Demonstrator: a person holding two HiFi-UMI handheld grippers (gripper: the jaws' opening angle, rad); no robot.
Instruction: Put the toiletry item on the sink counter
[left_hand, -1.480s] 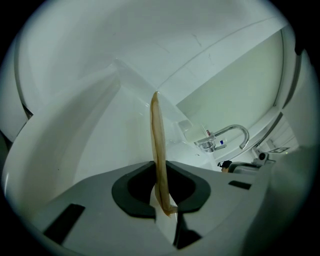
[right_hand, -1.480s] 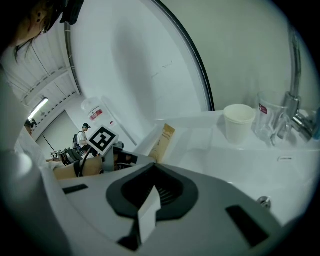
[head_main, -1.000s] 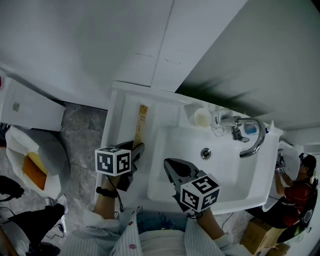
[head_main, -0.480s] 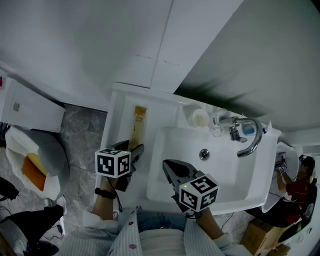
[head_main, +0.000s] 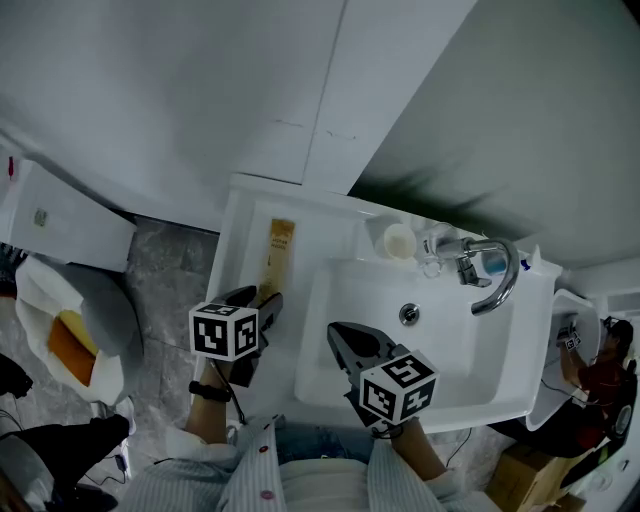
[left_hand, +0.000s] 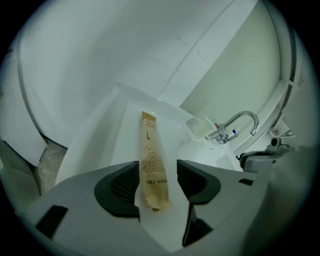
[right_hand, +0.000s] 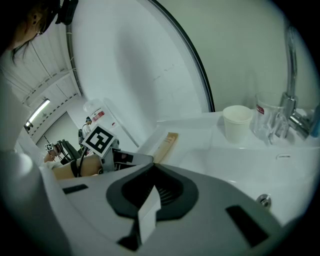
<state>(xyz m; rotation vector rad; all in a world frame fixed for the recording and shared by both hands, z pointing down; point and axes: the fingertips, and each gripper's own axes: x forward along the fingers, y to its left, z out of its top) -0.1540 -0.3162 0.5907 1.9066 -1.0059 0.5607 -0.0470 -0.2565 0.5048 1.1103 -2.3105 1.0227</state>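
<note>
The toiletry item is a long tan sachet (head_main: 276, 254) lying flat on the white sink counter (head_main: 240, 215), left of the basin. My left gripper (head_main: 258, 302) stands open just behind the sachet's near end. In the left gripper view the sachet (left_hand: 151, 165) runs away from me, its near end between the spread pads of the left gripper (left_hand: 158, 181), which do not press on it. My right gripper (head_main: 340, 336) hovers over the basin's front left part, shut and empty. In the right gripper view the sachet (right_hand: 166, 145) shows beyond the right gripper (right_hand: 152, 192).
A white basin (head_main: 440, 365) with a curved chrome faucet (head_main: 496, 276) fills the counter's right. A paper cup (head_main: 399, 241) and a clear glass (head_main: 432, 252) stand at the back beside the faucet. A white wall rises behind. Grey floor and a white bin (head_main: 70, 340) lie to the left.
My left gripper's jaws have spread and let go of the sachet, which now rests on the counter. The gripper has drawn back a little toward me. The right gripper has hardly moved.
</note>
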